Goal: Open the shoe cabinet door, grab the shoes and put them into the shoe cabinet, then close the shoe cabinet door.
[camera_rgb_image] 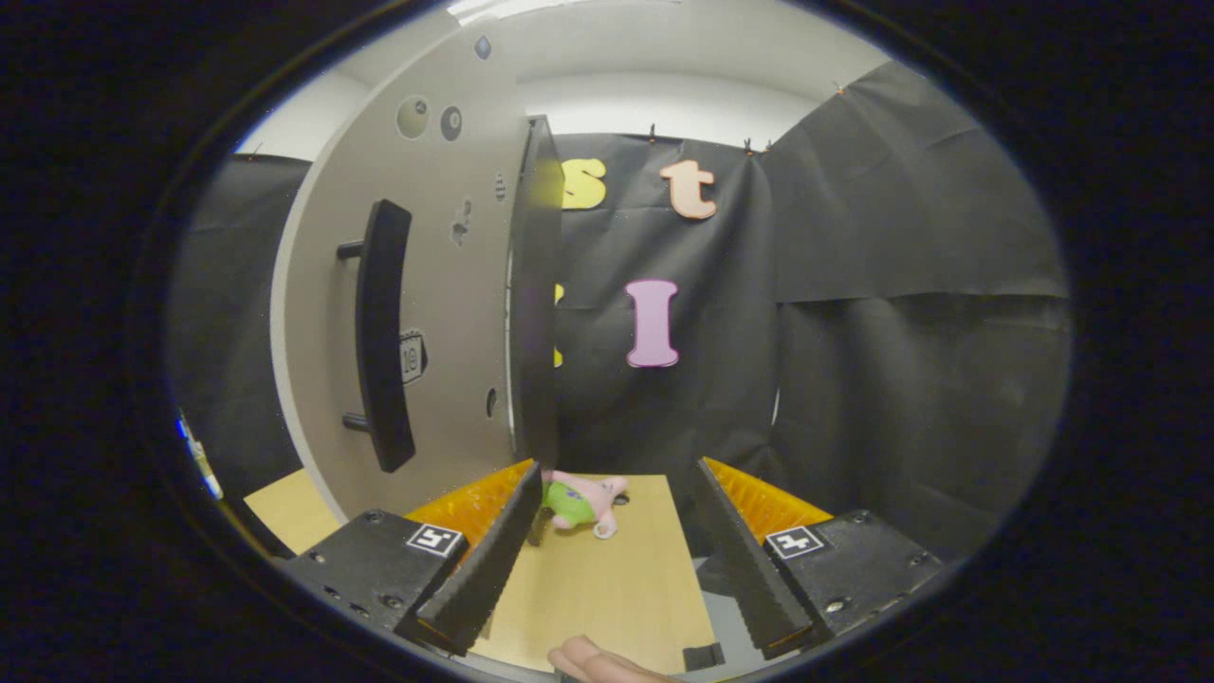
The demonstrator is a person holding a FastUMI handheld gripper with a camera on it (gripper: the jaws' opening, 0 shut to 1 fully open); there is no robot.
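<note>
A fingertip of a person's hand (596,661) is seen nearest, below and between the two fingers. The gripper (616,493) is held with its fingers spread wide apart and nothing is pinched between them; bare wooden tabletop (607,588) is seen in the gap. Just ahead of the fingertips, close to the left finger, one small pink and green plush toy (583,503) is lying on the tabletop; whether it counts as the shoes cannot be told, and no plain pair of shoes is made out. Beyond the left finger, the shoe cabinet door (446,313) is seen swung out edge-on, its face turned toward the camera, with one dark bar handle (384,332) mounted upright on it by two standoffs. A few round marks and one small tag are seen on the door face; details are too small to tell. The cabinet interior is hidden behind the door edge. Judged from this, the opening step looks done or nearly done: the door is standing ajar. Grabbing, placing inside and closing are judged still to be done. Counted: one gripper with two fingers, one door, one handle, one plush toy, one fingertip. The black cloth wall (901,332) is furthest back.
</note>
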